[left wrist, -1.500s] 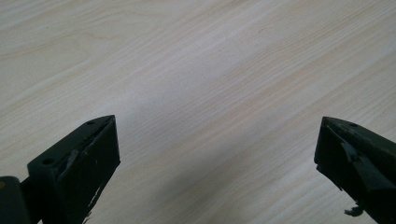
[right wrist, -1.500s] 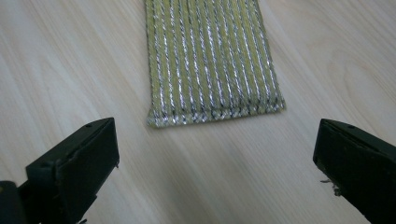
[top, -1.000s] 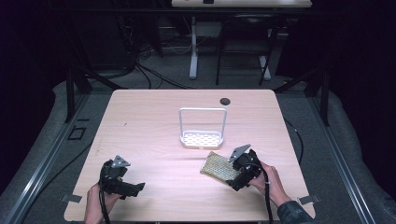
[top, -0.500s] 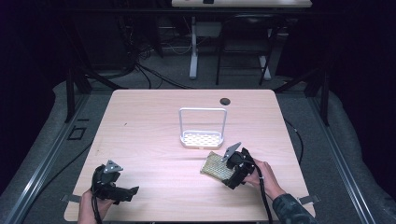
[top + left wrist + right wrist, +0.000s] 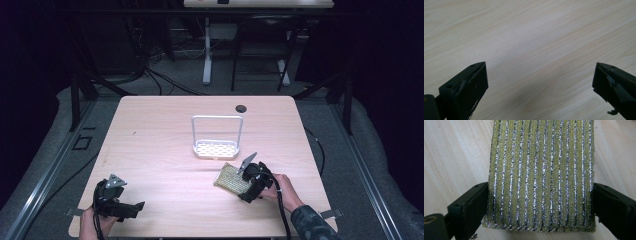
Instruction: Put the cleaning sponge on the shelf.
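Sponge: a yellow-green scouring sponge (image 5: 541, 175) with silver glitter stripes is lying flat on the bench (image 5: 150, 145), toward its near right part, just in front of the white rack; in the high view it is sitting at (image 5: 231, 178).

Sponge orientation: the stripes are running along the line of the jaws in the right gripper view; the near short edge is lying down between the jaws (slightly frayed along that edge).

Right hand-held gripper: (image 5: 540, 202) is straddling the sponge, one black jaw lying against each long side; the jaws have just been closing in on it, and they are now meeting its edges with the sponge between them. In the high view it is sitting at (image 5: 248, 186), pointing left and away across the bench, with the person's hand (image 5: 280, 187) behind it.

Rack: a white wire-framed holder (image 5: 217, 137) with a perforated tray is standing upright near the bench centre, just beyond the sponge and not touching it.

Left hand-held gripper: (image 5: 131, 209) is hovering over the near left corner of the bench, well apart from the sponge; its jaws are standing wide apart with bare wood grain between them, seen at (image 5: 540, 85) in the left gripper view.

Grommet: a small dark round cable port (image 5: 241, 108) is sitting in the far part of the bench, behind the rack.
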`<state>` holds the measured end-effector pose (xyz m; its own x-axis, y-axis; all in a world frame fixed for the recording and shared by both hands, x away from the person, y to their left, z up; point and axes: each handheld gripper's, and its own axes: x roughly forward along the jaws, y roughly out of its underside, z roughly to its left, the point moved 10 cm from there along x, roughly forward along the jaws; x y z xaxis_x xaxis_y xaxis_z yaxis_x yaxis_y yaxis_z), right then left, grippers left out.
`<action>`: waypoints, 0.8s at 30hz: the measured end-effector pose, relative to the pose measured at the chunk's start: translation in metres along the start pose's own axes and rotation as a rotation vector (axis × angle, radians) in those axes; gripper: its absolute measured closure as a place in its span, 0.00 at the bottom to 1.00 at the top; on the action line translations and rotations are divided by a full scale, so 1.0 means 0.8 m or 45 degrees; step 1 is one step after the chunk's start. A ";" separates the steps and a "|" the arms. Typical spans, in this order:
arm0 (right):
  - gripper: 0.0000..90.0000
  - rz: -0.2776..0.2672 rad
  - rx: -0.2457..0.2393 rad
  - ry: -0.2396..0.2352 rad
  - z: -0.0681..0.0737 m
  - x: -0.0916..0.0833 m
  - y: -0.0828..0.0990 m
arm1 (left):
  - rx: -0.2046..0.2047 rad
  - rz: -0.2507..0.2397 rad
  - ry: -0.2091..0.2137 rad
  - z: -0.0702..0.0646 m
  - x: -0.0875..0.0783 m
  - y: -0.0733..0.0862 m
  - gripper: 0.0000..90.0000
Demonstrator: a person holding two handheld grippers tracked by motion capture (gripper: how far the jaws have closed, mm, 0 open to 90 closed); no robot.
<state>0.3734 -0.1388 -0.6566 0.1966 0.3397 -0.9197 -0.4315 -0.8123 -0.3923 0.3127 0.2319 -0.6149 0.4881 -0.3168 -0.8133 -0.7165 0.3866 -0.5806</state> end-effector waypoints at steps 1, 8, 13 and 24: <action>0.07 0.008 0.007 0.007 0.001 -0.001 0.000 | 0.004 0.003 0.001 0.000 0.000 0.000 0.00; 0.17 0.014 0.062 0.070 0.001 -0.005 -0.003 | -0.022 -0.009 -0.006 0.004 -0.002 0.002 0.00; 0.34 -0.033 0.075 0.089 0.004 -0.012 -0.008 | -0.038 -0.013 -0.020 0.007 -0.001 0.003 0.00; 0.35 -0.086 0.104 0.129 0.010 -0.040 -0.009 | -0.026 -0.019 -0.005 0.000 -0.004 0.003 0.00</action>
<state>0.3631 -0.1401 -0.6244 0.3135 0.3395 -0.8868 -0.4834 -0.7468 -0.4568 0.3094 0.2341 -0.6141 0.5011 -0.3188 -0.8045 -0.7190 0.3640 -0.5921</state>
